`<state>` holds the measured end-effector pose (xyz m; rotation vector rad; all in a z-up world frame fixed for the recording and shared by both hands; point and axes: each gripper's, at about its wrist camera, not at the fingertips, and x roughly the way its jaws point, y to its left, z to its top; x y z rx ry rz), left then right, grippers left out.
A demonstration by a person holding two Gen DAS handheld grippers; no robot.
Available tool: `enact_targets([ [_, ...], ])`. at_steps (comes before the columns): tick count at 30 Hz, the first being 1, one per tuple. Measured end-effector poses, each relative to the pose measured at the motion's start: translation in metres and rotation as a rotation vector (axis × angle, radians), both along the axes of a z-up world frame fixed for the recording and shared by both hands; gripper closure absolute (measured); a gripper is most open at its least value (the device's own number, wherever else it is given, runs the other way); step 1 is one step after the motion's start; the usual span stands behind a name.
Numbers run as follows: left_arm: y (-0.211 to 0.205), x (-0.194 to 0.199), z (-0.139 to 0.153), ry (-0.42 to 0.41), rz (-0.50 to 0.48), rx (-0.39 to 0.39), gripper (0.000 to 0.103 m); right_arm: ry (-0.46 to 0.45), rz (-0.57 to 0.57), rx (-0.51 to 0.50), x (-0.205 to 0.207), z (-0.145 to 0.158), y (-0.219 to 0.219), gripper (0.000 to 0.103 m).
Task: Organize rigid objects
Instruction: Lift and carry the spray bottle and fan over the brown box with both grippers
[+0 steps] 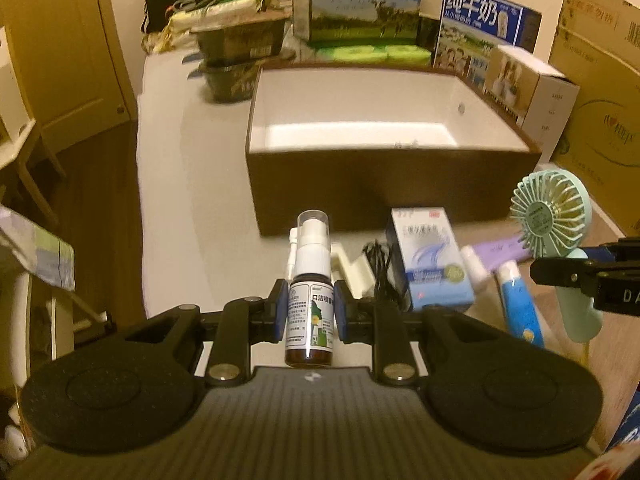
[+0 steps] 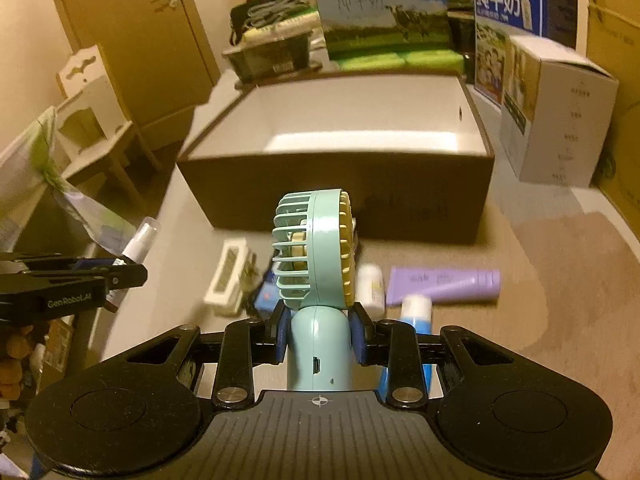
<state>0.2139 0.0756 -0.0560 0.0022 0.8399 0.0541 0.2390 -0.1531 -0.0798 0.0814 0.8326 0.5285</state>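
My left gripper (image 1: pixel 309 312) is shut on a small brown spray bottle (image 1: pixel 309 320) with a white pump top, held upright above the table. My right gripper (image 2: pixel 319 336) is shut on the handle of a mint-green hand fan (image 2: pixel 314 256), its round head standing above the pads. The same fan (image 1: pixel 550 216) shows at the right of the left wrist view, and the bottle's top (image 2: pixel 140 240) at the left of the right wrist view. Beyond both stands a brown box (image 1: pixel 384 184) with a white inside (image 2: pixel 360 120), open at the top and holding nothing I can see.
On the table before the box lie a blue-and-white carton (image 1: pixel 430 264), a black cable (image 1: pixel 378 264), a white block (image 2: pixel 226 276), a purple tube (image 2: pixel 444 284), a blue tube (image 1: pixel 520 308) and a small white bottle (image 2: pixel 370 284). Milk cartons (image 1: pixel 360 0) and cardboard boxes (image 2: pixel 556 112) crowd the back and right.
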Motion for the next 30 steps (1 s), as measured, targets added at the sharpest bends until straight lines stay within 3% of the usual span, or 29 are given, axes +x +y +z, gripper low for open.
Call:
enact_targets([
  [11, 0.000, 0.071, 0.042, -0.086, -0.036, 0.038, 0.082, -0.061, 0.003, 0.061, 0.077, 0.052, -0.008, 0.072],
  [18, 0.004, 0.131, 0.051, -0.083, -0.046, 0.066, 0.082, -0.104, -0.007, 0.019, 0.141, 0.071, -0.006, 0.072],
  [24, 0.006, 0.179, 0.040, -0.033, -0.043, 0.056, 0.082, -0.104, -0.007, -0.025, 0.191, 0.065, -0.003, 0.072],
  [30, 0.012, 0.215, 0.018, 0.018, -0.029, 0.053, 0.082, -0.063, -0.025, -0.094, 0.230, 0.037, 0.000, 0.072],
])
